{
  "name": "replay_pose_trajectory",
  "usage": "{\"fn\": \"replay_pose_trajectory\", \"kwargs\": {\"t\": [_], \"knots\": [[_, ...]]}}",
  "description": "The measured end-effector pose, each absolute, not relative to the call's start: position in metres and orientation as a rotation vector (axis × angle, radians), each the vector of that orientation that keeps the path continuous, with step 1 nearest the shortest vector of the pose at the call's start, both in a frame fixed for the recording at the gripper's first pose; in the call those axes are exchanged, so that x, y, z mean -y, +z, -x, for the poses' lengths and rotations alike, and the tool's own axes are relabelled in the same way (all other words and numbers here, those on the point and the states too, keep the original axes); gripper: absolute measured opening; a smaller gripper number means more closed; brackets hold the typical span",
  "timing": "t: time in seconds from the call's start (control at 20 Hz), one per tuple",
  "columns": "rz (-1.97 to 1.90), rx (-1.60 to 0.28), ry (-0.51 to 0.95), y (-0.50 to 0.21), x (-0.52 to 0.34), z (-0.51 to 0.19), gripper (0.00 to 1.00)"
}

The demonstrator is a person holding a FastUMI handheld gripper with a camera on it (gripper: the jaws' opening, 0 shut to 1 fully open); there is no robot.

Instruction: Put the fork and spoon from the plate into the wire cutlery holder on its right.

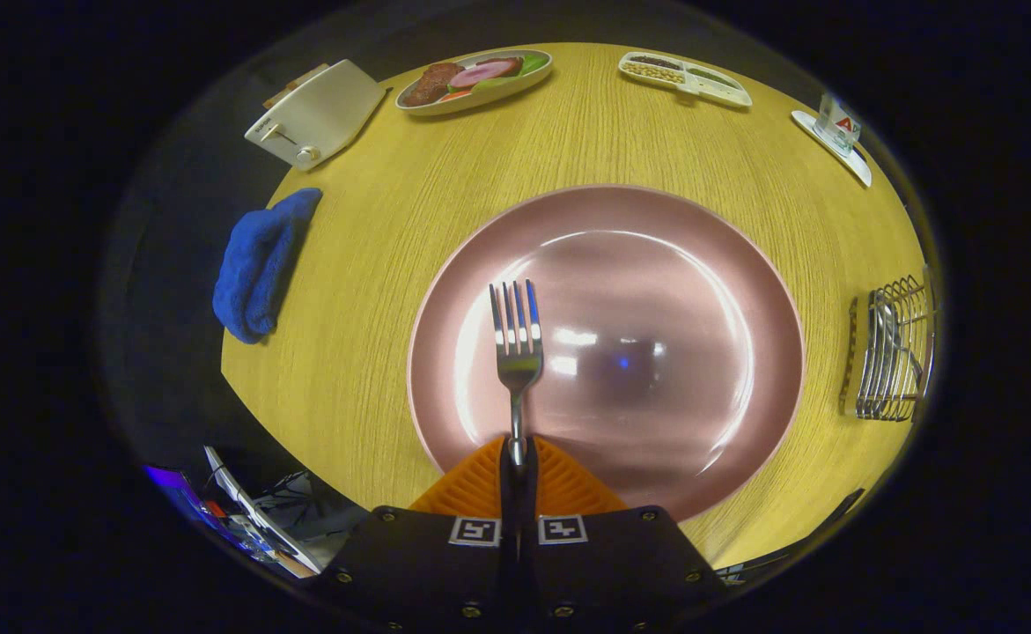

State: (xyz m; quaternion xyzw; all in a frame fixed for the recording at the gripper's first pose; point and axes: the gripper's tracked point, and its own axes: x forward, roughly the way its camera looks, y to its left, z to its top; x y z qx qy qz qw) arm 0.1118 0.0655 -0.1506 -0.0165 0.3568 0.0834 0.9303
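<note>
Claw [517, 458] clamped on the fork [516, 339] handle, both fingers pressed to it, tines pointing ahead over the pink plate [726, 264]. Plate sits mid-surface [374, 264]; wire holder [894, 357] stands to its right, apart from it, with cutlery already inside. Blue cloth [260, 264] lies at the surface's left edge.

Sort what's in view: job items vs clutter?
Job:
- fork, handle clamped in the tool, tines over the plate
- wire cutlery holder to the plate's right, cutlery already in it

Clutter:
- blue cloth
- toaster
- food dish
- divided tray
- glass on coaster
</note>
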Motion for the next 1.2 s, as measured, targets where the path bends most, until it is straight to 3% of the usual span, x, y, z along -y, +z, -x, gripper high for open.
{"fn": "replay_pose_trajectory", "kwargs": {"t": [1.2], "knots": [[-0.2, -0.528, 0.126, -0.023, 0.003, -0.083, 0.01]]}}
